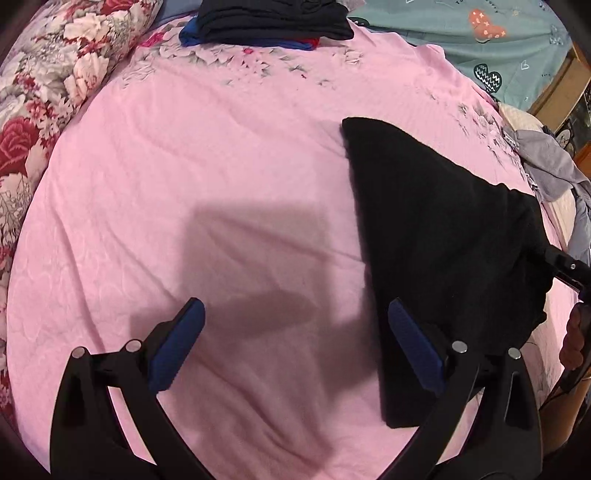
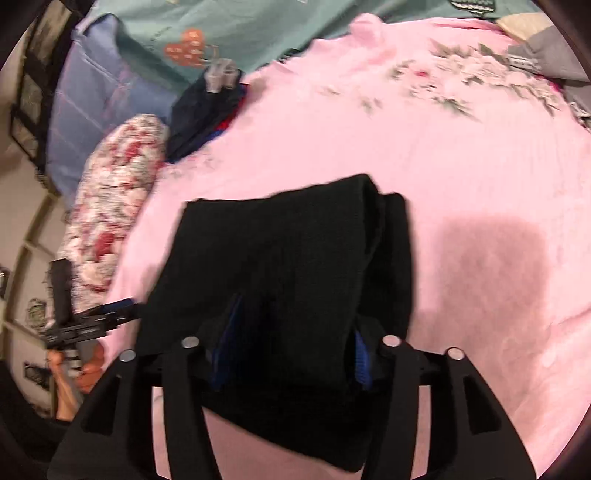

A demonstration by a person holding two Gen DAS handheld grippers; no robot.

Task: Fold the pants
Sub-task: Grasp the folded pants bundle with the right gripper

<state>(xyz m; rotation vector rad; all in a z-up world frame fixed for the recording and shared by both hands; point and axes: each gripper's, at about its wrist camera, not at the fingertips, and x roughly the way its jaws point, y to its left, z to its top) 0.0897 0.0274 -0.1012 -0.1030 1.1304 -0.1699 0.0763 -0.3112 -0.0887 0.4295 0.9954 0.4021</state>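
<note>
Black folded pants [image 1: 436,236] lie on the right side of the pink sheet [image 1: 221,166], their right part raised. My right gripper [image 1: 565,267] holds them from the right edge. In the right wrist view the pants [image 2: 280,258] fill the gap between the blue pads [image 2: 225,343] of my right gripper [image 2: 295,317], and cloth hides the fingertips. My left gripper [image 1: 295,306] hangs open over bare sheet, just left of the pants, with nothing between its fingers. It also shows at the left edge of the right wrist view as the left gripper [image 2: 92,321], in a hand.
A stack of folded dark clothes [image 1: 269,26] with blue and red layers sits at the far edge of the bed. A floral quilt [image 1: 48,92] runs along the left. A teal blanket [image 1: 480,37] and a grey garment [image 1: 550,162] lie at the back right.
</note>
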